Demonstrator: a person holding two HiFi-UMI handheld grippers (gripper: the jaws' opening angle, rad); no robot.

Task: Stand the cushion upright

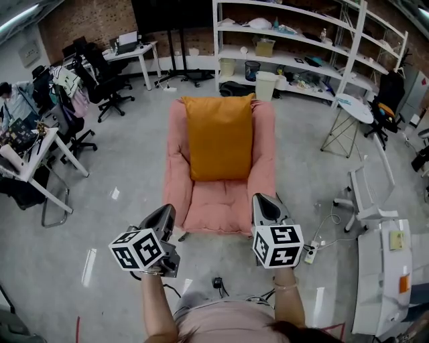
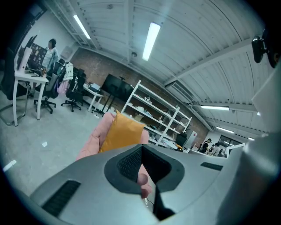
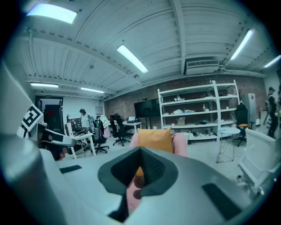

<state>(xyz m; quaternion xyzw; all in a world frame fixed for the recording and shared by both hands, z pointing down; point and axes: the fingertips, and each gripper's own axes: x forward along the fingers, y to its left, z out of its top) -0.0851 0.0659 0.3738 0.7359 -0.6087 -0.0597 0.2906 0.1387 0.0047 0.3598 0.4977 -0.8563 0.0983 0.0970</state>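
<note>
The orange cushion (image 1: 220,137) stands upright on the pink armchair (image 1: 218,209). It leans flat against the backrest, its lower edge on the seat and its top corners level with the top of the back. The chair's padded arms show on either side of it, and the front half of the seat is bare.

The person stands in front of the chair, facing it, with a gripper in each hand. Both grippers are held off the front edge of the seat and touch nothing. The left gripper (image 1: 165,214) is near the chair's front left corner, its jaws closed together and holding nothing. The right gripper (image 1: 267,204) is just off the front right corner, jaws likewise pressed together and empty. Both point towards the chair, tipped slightly down, and each gripper view looks past the closed jaws at the cushion and the pink chair.

The chair sits alone in the middle of a grey concrete floor (image 1: 127,161). Behind it a white shelving unit (image 1: 295,48) holds boxes and odds and ends, with a white bin (image 1: 266,85) at its foot. Beside the shelves a dark screen on a stand (image 1: 175,17) stands against the brick wall (image 1: 84,20). To the left are desks (image 1: 137,52) and black office chairs (image 1: 110,87), and a person (image 1: 10,100) sits at one desk. To the right is a small round white table (image 1: 353,107). A power strip (image 1: 310,253) lies on the floor near the right gripper.
</note>
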